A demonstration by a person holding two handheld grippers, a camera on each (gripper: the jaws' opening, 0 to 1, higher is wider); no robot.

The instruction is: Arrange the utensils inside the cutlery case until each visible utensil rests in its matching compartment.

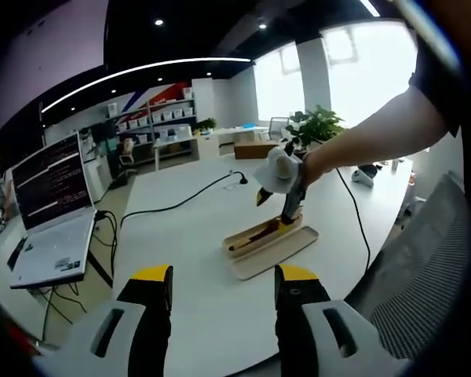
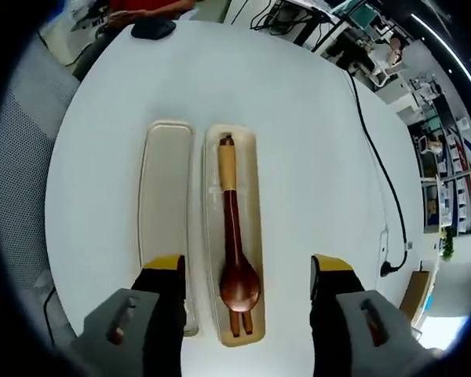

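In the right gripper view, the beige cutlery case (image 2: 255, 212) lies open on the white table (image 2: 314, 141), its lid (image 2: 165, 212) lying flat to the left of it. Inside the case a dark wooden spoon (image 2: 234, 236) with a pale handle end rests lengthwise on top of chopsticks (image 2: 241, 320), whose tips stick out below the bowl. My right gripper (image 2: 247, 279) hovers open right above the spoon's bowl. In the left gripper view, my left gripper (image 1: 224, 279) is open and holds nothing, well back from the case (image 1: 268, 240). There the right gripper (image 1: 286, 212), held by a gloved hand, hangs over the case.
An open laptop (image 1: 51, 212) stands at the table's left edge with cables beneath it. A black cable (image 1: 180, 204) runs across the table to a plug (image 2: 388, 269). A grey mesh chair (image 1: 428, 267) sits at the right. A potted plant (image 1: 315, 126) stands behind the table.
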